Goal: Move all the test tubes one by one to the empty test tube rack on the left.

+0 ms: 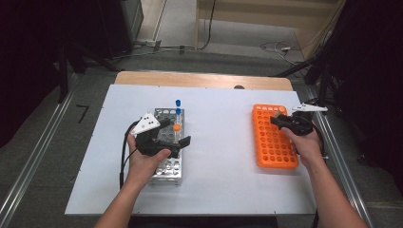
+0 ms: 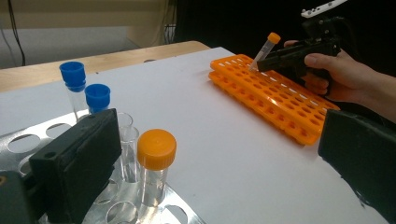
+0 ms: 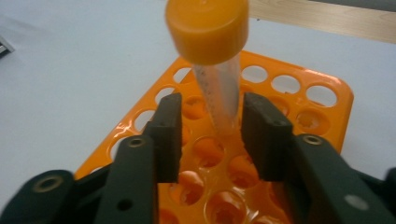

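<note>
Orange rack (image 1: 274, 142), right side of desk (image 1: 223, 180): one clear orange-capped tube (image 3: 215, 60) leaning in a far-corner hole; other visible holes empty. Right claw (image 3: 212, 135) stands around the tube, a narrow gap visible beside each pad, not gripping.

Metal rack (image 1: 170, 166), left side: two blue-capped tubes (image 2: 84, 91), one orange-capped tube in metal rack (image 2: 154, 161), upright. Left claw (image 2: 224, 163) open wide above it, holding nothing.

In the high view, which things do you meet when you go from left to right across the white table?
Left gripper in the person's left hand → silver metal tube rack with capped clear tubes → bare white table surface → orange plastic rack with round holes → right gripper at that rack's far end.
</note>
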Demonstrator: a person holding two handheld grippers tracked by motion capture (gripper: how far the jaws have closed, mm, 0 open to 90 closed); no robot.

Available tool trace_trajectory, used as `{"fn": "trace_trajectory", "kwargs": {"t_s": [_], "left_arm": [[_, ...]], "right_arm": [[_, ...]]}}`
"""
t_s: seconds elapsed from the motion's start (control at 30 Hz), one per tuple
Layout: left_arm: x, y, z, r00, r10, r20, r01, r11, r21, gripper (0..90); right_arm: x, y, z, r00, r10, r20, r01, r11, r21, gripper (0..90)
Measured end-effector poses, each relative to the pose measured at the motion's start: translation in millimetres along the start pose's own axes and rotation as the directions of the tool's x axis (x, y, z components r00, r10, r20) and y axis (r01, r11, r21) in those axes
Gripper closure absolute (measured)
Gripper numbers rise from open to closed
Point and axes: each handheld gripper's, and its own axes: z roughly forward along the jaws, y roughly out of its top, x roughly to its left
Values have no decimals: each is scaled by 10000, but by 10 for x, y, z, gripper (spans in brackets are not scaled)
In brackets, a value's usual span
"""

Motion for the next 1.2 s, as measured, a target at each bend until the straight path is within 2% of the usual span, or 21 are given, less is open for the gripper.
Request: {"fn": "trace_trajectory", "kwargs": {"t_s": [0.1, 0.2, 0.27, 0.37, 0.53, 0.6, 0.83, 1.07, 1.2], "left_arm": [[3, 4, 2, 10000, -15, 2, 15, 10000, 11, 0], [3, 4, 7, 10000, -4, -26, 4, 10000, 43, 0], [-2, 4, 12, 10000, 27, -24, -26, 10000, 26, 0], [-9, 10, 8, 10000, 70, -35, -70, 10000, 39, 0], [-29, 22, 5, 9999, 147, 28, -147, 9999, -17, 0], [-41, 27, 12, 9998, 170, 99, -170, 9999, -28, 0], [-102, 46, 45, 9992, 318, 229, -318, 9995, -26, 0], [-159, 70, 57, 9979, 499, 411, -497, 9987, -59, 0], [-186, 78, 66, 9973, 529, 499, -525, 9986, -97, 0]], "right_arm": [[-18, 7, 67, 9997, -212, 101, 209, 9991, 371, 642], [-41, 11, 82, 9996, -137, 250, 130, 9995, 301, 717], [-36, 11, 85, 9990, -210, 392, 200, 9995, 252, 728], [1, 13, 72, 9969, -555, 553, 549, 9984, 119, 731], [22, 25, -5, 9968, -376, 701, 403, 9985, -366, 732], [47, 47, -66, 9958, -508, 758, 551, 9969, -561, 732], [198, 94, -273, 9972, -654, 357, 688, 9920, -1054, 732], [460, 55, -366, 9965, -815, -171, 791, 9906, -1116, 732], [614, 9, -394, 9936, -934, -638, 853, 9891, -1204, 732]]}}
